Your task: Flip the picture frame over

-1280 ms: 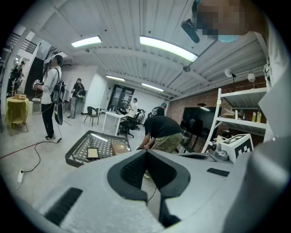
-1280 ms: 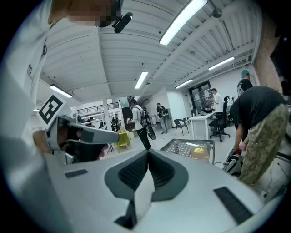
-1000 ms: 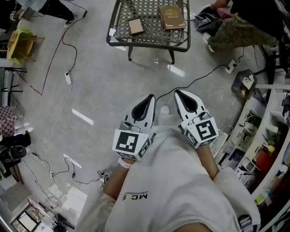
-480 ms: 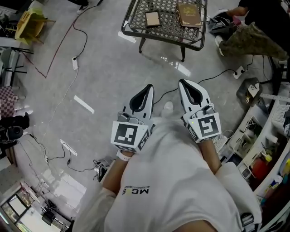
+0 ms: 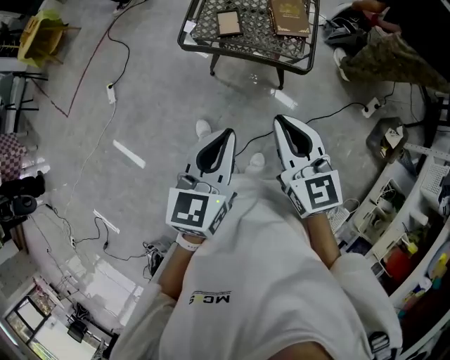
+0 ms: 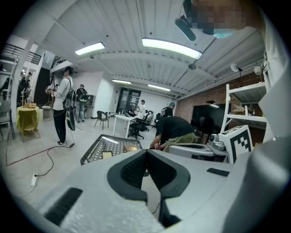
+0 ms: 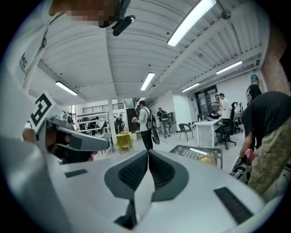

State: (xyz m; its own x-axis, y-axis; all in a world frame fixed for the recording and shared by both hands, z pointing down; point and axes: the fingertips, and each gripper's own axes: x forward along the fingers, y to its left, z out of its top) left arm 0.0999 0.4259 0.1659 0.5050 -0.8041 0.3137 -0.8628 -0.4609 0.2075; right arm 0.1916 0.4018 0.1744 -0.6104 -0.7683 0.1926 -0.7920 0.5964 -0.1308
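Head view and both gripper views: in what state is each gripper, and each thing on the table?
Left gripper: shut, empty.
Right gripper: shut, empty.
Small brown picture frame: lying flat, untouched, far from both grippers.
Larger brown book: closed, lying flat beside the frame.
Black metal mesh table: standing upright, bearing both.

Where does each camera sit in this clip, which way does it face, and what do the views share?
Head view: on the person's head, facing steeply down at the floor; shows the white shirt, forearms, left gripper, right gripper, and the mesh table ahead.
Left gripper view: on the left gripper, facing across the room along its shut jaws; shirt at the right edge.
Right gripper view: on the right gripper, facing across the room along its shut jaws; shirt at the left.
Shared: all three show the mesh table; each gripper view catches the other gripper.
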